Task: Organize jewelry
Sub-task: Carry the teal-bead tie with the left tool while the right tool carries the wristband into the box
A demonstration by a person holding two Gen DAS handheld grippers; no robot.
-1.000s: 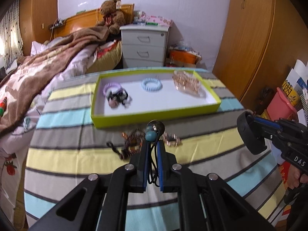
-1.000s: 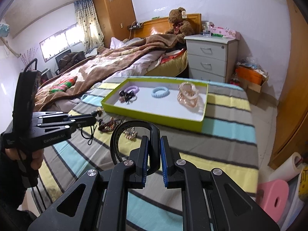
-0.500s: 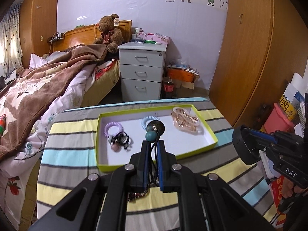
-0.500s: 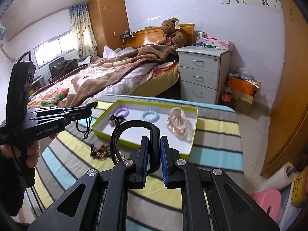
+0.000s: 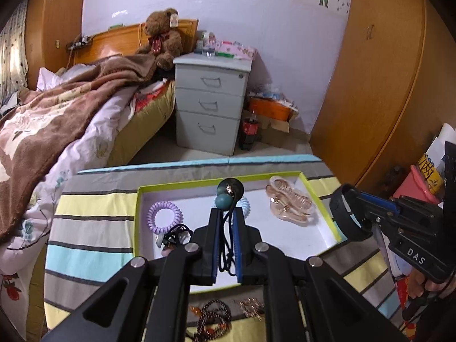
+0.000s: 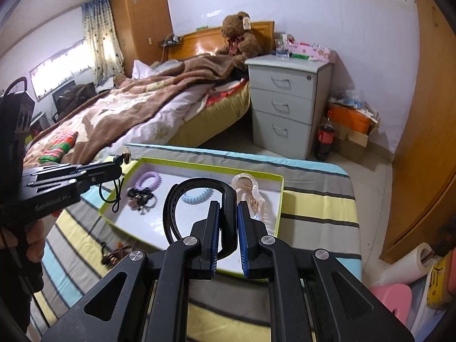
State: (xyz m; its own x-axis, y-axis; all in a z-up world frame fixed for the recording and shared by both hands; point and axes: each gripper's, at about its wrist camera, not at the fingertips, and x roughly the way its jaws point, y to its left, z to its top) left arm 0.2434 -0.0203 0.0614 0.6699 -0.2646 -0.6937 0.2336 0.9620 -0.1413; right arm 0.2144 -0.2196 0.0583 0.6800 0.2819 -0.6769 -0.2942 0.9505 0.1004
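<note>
My left gripper (image 5: 227, 213) is shut on a black elastic hair tie with teal beads (image 5: 225, 199), held above the green-rimmed white tray (image 5: 327, 219). My right gripper (image 6: 228, 208) is shut on a black hairband (image 6: 196, 188), held above the tray's near right part (image 6: 280, 199). In the tray lie a purple coil tie (image 5: 164, 216), a blue coil tie (image 6: 196, 198), a black tie bundle (image 5: 173, 238) and a clear pink hair claw (image 5: 290, 202). Brown beaded pieces (image 5: 213, 316) lie on the striped cloth in front of the tray.
The tray sits on a striped tablecloth (image 5: 91, 228). A bed with a brown blanket (image 5: 57, 119) is to the left, a grey drawer unit (image 5: 211, 108) behind, wooden wardrobes (image 5: 370, 85) to the right. A pink stool (image 6: 393, 299) stands right of the table.
Both grippers have risen and moved forward toward the tray, each still holding its item. The tray now lies under the fingertips and the loose pieces sit lower in view.
</note>
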